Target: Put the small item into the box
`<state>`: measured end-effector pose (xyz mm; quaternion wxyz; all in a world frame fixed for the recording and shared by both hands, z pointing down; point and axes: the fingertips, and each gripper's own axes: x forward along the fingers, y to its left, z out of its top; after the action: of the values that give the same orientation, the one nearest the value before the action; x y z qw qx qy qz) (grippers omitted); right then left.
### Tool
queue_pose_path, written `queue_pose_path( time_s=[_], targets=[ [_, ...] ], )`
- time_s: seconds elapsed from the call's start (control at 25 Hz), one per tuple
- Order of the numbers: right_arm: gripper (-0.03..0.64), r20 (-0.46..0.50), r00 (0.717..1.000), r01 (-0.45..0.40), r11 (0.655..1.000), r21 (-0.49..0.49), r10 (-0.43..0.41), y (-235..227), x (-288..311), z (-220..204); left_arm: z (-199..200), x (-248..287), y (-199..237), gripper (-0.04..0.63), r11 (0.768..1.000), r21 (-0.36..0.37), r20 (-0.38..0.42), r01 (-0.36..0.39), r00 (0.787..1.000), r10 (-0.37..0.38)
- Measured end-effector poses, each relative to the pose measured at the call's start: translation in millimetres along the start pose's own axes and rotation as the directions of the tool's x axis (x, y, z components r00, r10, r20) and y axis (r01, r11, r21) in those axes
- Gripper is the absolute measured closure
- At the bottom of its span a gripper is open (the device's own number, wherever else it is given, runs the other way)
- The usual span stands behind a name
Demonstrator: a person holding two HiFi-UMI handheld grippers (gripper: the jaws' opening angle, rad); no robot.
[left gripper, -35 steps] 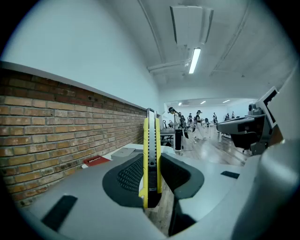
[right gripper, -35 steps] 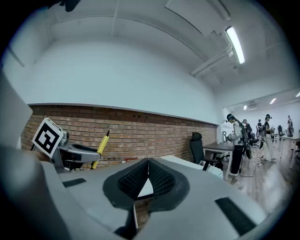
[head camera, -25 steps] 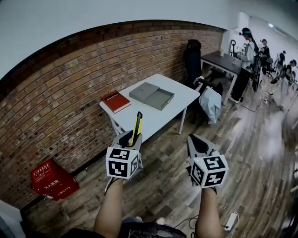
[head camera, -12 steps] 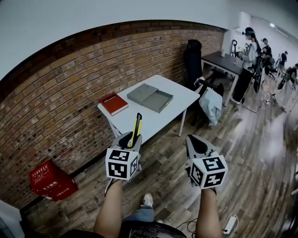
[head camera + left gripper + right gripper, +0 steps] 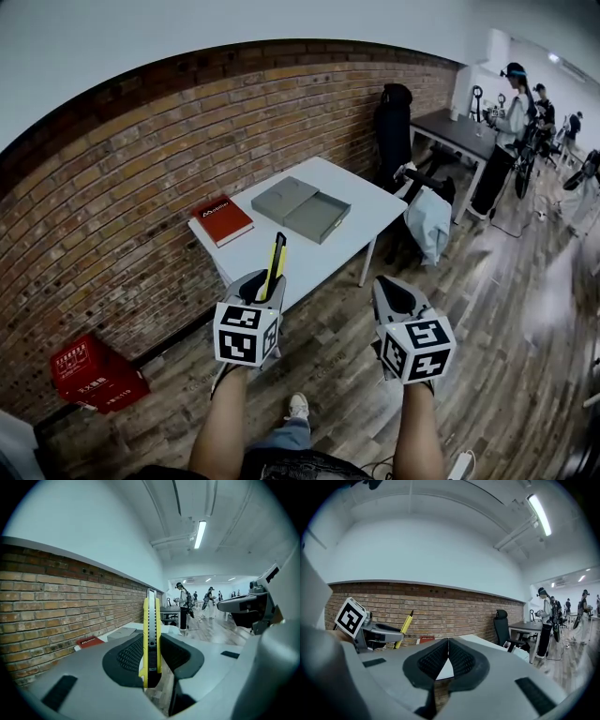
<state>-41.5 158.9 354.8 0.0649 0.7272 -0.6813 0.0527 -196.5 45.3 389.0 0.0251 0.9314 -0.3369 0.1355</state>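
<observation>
So the carry-over step is what's being worked on here, by the look of it. The small item, a yellow utility knife (image 5: 277, 253), is being held upright in the left gripper (image 5: 265, 282), with the fingers (image 5: 127, 656) clamped on its lower end and the rest sticking up above them. It's nowhere near the box yet. The grey box (image 5: 322, 216) is sitting open on the white tabletop (image 5: 367, 202), well ahead of both grippers, with what looks like its lid lying just beside it and a red book (image 5: 221, 220) further along toward the brick wall. The right gripper (image 5: 392, 293) isn't being used for anything; its fingers (image 5: 433, 660) are pressed together with nothing between them. Wooden floor is showing under both grippers, so a good stretch has to be covered before anything can be dropped. Next, the knife needs to be brought over the open tray half rather than the lid, lowered or tipped flat so it fits inside the walls, and only then let go. The long blade-holder end is probably worth watching so the rim isn't clipped on the way in.
</observation>
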Motion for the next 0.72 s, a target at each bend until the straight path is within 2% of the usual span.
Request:
queue_pose_path(
  time_s=[0.72],
  targets=[
    [0.597,-0.057,0.998,0.029,0.999,-0.029,-0.031,-57,171,30,35,162,89,0.465,0.999,-0.032,-0.026,0.037,0.999,-0.038]
  ],
)
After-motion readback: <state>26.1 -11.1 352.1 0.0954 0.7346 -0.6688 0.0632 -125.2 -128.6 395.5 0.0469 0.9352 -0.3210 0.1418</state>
